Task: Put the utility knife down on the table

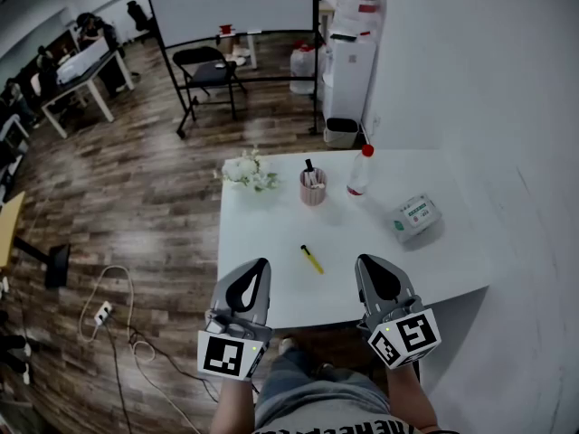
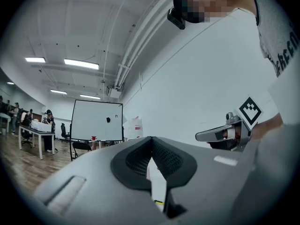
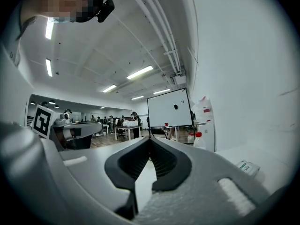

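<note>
The yellow utility knife (image 1: 312, 259) lies on the white table (image 1: 434, 269), near the front and between my two grippers, with neither touching it. My left gripper (image 1: 261, 263) hovers over the table's front left edge, a little left of the knife; its jaws meet at the tips and hold nothing. My right gripper (image 1: 364, 260) sits to the knife's right, shut and empty too. In the left gripper view a sliver of yellow knife (image 2: 159, 202) shows under the closed jaws of the left gripper (image 2: 151, 140). The right gripper (image 3: 150, 142) points over the table top.
At the back of the table stand a pink pen cup (image 1: 313, 188), a red-capped bottle (image 1: 360, 172) and a flower bunch (image 1: 249, 172). A green-and-white pack (image 1: 416, 217) lies at the right. A white wall runs along the right; a whiteboard (image 1: 231, 5) and chair (image 1: 206, 70) stand beyond.
</note>
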